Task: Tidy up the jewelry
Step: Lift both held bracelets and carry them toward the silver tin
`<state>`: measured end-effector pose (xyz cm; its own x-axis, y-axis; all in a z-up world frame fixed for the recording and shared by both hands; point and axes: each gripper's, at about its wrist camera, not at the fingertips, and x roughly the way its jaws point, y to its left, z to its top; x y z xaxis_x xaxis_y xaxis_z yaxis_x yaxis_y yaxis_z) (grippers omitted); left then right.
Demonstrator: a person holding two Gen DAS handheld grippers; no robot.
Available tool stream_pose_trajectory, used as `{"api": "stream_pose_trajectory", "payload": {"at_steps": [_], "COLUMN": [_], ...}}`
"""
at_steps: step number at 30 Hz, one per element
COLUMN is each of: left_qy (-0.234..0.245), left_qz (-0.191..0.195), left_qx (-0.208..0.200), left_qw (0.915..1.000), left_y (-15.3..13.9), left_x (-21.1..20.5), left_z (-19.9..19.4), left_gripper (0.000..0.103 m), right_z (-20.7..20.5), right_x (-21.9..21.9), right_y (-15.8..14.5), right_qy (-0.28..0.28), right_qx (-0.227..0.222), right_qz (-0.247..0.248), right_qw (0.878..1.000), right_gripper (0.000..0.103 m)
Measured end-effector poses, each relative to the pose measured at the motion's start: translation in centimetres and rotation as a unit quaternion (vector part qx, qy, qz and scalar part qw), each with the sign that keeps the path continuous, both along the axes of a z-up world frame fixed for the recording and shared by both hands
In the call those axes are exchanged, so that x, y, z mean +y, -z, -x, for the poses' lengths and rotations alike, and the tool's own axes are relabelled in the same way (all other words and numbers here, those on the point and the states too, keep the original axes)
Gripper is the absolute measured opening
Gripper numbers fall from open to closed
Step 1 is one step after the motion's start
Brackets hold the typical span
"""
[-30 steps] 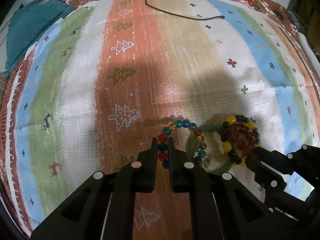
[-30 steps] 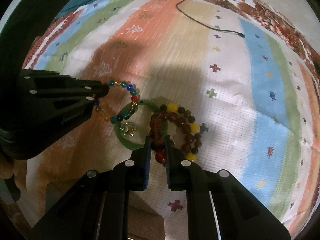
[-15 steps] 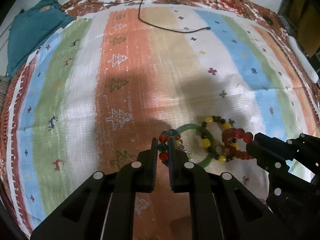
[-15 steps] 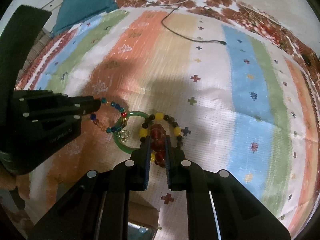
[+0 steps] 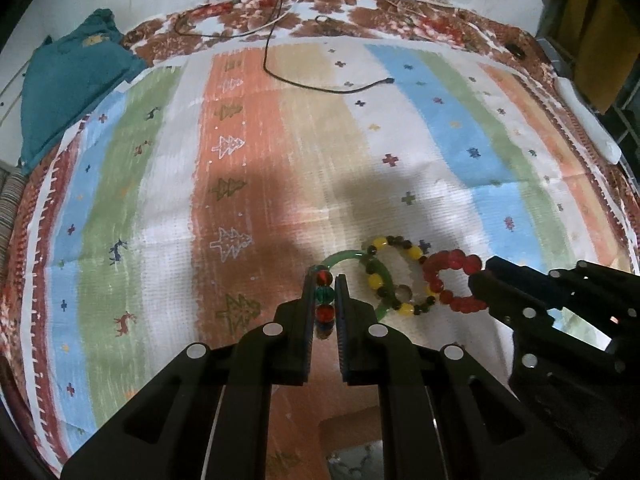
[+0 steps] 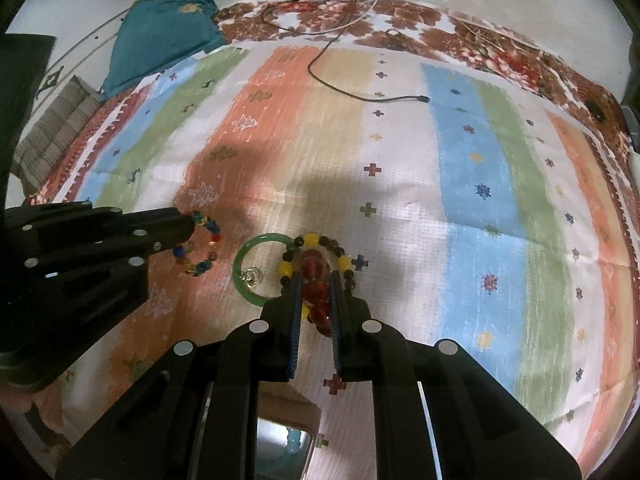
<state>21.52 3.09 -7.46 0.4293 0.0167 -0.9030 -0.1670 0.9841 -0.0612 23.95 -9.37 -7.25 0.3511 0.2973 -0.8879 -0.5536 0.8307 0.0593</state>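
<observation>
Two bracelets [image 5: 394,276] overlap on the striped cloth [image 5: 460,148].

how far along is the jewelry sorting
Nothing looks put away yet. In hand: the left tool is shut on the multicolour bead bracelet, the right tool on the red bead bracelet. Left: the green bangle and yellow-and-black bracelet lie on the striped cloth.

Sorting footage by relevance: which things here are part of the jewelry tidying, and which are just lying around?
Part of the job:
- multicoloured glass-bead bracelet, in left gripper
- red bead bracelet, in right gripper
- green jade-like bangle
- yellow-and-dark bead bracelet

Lying about:
- thin black cable
- teal cloth
- striped patterned cloth
</observation>
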Motion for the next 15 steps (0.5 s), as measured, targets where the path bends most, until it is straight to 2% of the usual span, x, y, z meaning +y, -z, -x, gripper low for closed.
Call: {"api": "stream_pose_trajectory", "payload": {"at_steps": [15], "left_qy": [0.006], "left_qz": [0.013], "left_qx": [-0.026], "left_qw": [0.9996], "left_y": [-2.1], "left_x": [-0.8], "left_z": [1.9], "left_gripper": [0.009], "right_z": [0.7], "right_x": [-1.3], "right_y": [-1.4], "right_qy": [0.021], "right_qx": [-0.019], "right_qz": [-0.003], "right_qw": [1.000], "right_gripper": [0.014]}}
